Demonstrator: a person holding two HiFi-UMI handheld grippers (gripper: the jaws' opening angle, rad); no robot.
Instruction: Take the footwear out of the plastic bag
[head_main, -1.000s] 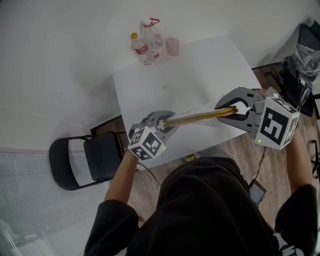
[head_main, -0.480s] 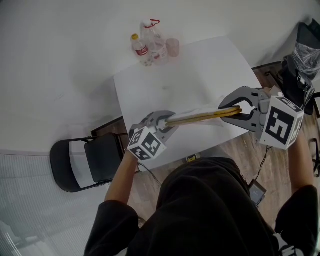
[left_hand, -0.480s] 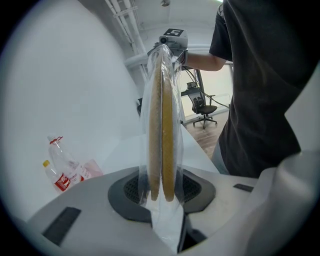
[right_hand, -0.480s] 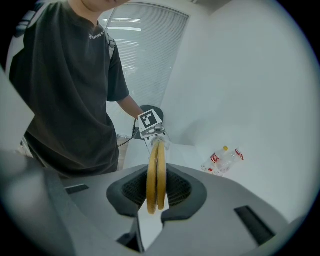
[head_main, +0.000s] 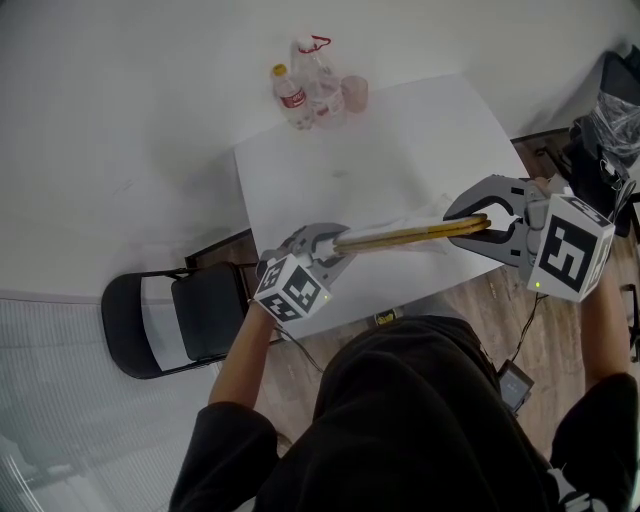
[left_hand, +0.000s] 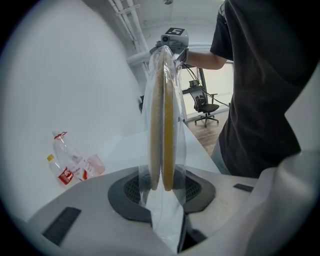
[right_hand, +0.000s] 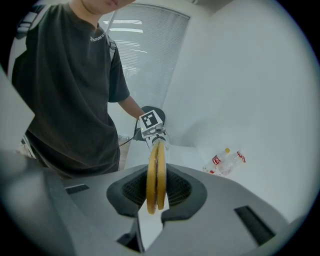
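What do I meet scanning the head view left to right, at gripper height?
Folding chair → left gripper, clamped on the plastic bag → footwear → right gripper, clamped on the footwear's far end.

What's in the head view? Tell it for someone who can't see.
Seen from above, a person holds a pair of flat yellow slippers over a white table: the left gripper pinches their clear plastic bag, the right gripper the slippers' other end. Bottles sit at the table's far edge.

White table (head_main: 400, 140), two plastic bottles (head_main: 318, 85) and pink cup (head_main: 353, 92) at its far edge.
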